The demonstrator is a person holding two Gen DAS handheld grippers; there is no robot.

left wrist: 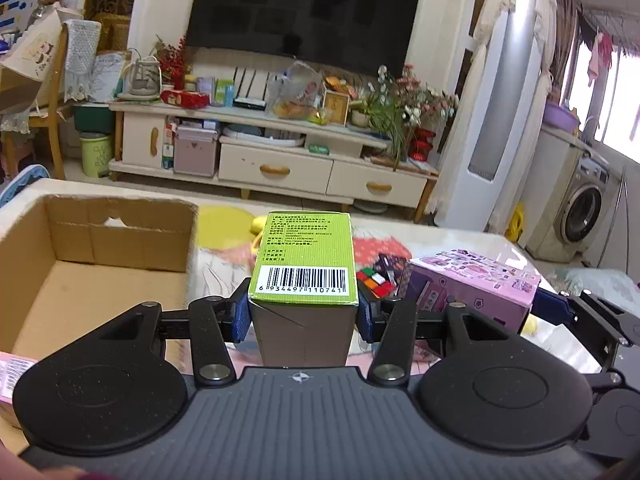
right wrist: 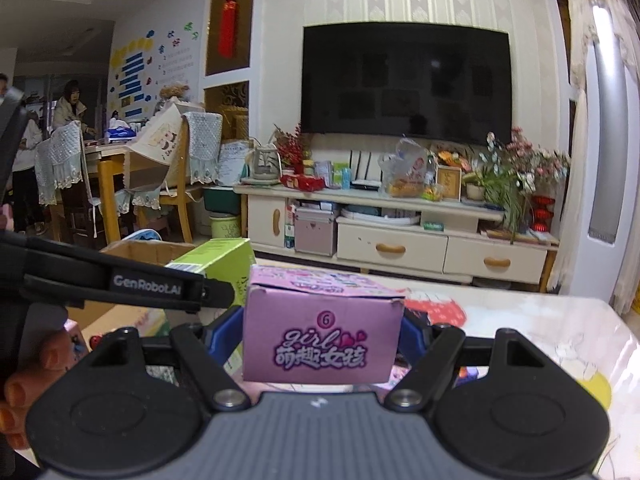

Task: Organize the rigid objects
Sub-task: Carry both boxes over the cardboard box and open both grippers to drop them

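Note:
My left gripper (left wrist: 303, 318) is shut on a green box (left wrist: 306, 258) with a barcode, held above the table with its blue pads against both sides. An open cardboard box (left wrist: 80, 264) stands just left of it, its inside bare where visible. My right gripper (right wrist: 322, 340) is shut on a pink toy box (right wrist: 322, 340) printed "girl", lifted off the table. In the left wrist view the same pink toy box (left wrist: 472, 292) and the right gripper's blue finger (left wrist: 552, 304) show at the right. The green box (right wrist: 218, 268) and cardboard box (right wrist: 148, 250) appear left in the right wrist view.
A Rubik's cube (left wrist: 374, 282) lies on the patterned tablecloth (right wrist: 520, 332) between the two held boxes. A pink packet (left wrist: 12, 372) sits at the lower left edge. Beyond the table are a TV cabinet (left wrist: 276, 160), a standing air conditioner (left wrist: 500, 100), and people at a dining table (right wrist: 108, 152).

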